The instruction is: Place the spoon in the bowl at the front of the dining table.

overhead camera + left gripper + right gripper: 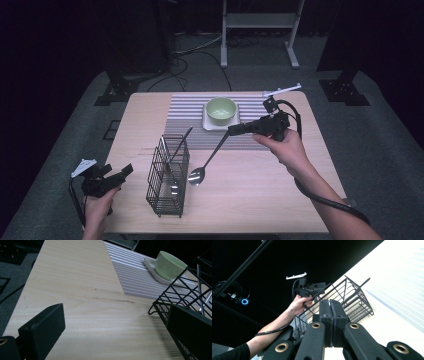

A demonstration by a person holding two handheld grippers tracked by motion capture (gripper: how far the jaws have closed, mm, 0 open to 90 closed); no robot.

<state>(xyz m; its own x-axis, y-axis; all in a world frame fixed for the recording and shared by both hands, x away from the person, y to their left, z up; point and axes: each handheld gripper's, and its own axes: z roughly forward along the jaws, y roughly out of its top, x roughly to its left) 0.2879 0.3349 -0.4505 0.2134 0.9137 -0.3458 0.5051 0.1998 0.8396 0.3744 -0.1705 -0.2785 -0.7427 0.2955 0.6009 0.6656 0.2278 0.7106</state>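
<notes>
Between the right gripper's pressed-together jaws: a spoon handle is being pinched.
Right gripper: it is hanging above the table, over the near edge of the placemat, jaws pointing toward the wire basket; in the right gripper view the two black jaws are meeting flat against each other.
Spoon: metal, it is slanting down and away from the right gripper's jaws, handle end clamped, bowl end lying lowest, close to the tabletop and just beside the basket; whether the bowl is touching the wood cannot be told.
Left gripper: it is being held low at the table's near corner, jaws standing spread with nothing between them; its tips are pointing at the basket, which is sitting just ahead of them.
Wire basket: black, upright, it is standing between the two grippers, nearer the left one; cutlery is leaning inside it, one long handle sticking out above the rim.
Green bowl: it is sitting on a white square plate, beyond the right gripper's jaws.
Placemat: striped, it is lying under the plate, reaching to beneath the right gripper.
Table: pale wood, it is bearing everything listed.
</notes>
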